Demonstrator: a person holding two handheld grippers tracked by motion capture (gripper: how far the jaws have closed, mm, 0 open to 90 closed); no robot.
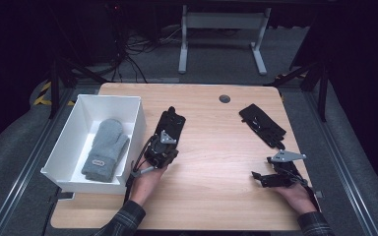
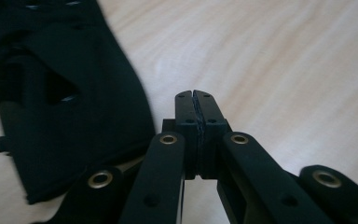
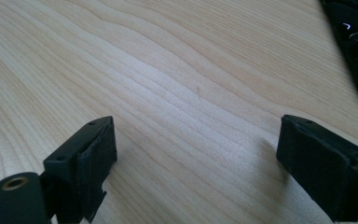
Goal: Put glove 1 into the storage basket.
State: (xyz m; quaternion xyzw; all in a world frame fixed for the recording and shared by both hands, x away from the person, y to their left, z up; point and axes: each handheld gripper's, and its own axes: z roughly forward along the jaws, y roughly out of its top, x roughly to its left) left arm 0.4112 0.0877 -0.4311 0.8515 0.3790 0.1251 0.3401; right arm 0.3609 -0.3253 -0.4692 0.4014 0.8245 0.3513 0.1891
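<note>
Black fabric marks the nearest work: a black glove (image 1: 171, 124) lies flat on the wooden table (image 1: 216, 196), just right of the white bin (image 1: 137, 105) that sits along the table's left edge and holds a grey mitten (image 1: 106, 150). The left gripper (image 2: 194, 108) hovers right beside this glove with its jaws pressed together and nothing between them. A second black glove (image 1: 262, 125) lies near the table's right edge, and the right gripper (image 3: 193, 154) rests low over bare wood near the right front corner, jaws spread wide and empty. The step in hand looks like picking up the near glove for the bin. To do it well, the left jaws should part first, straddle the glove's cuff edge, and pinch both fabric layers before lifting clear of the bin wall.
</note>
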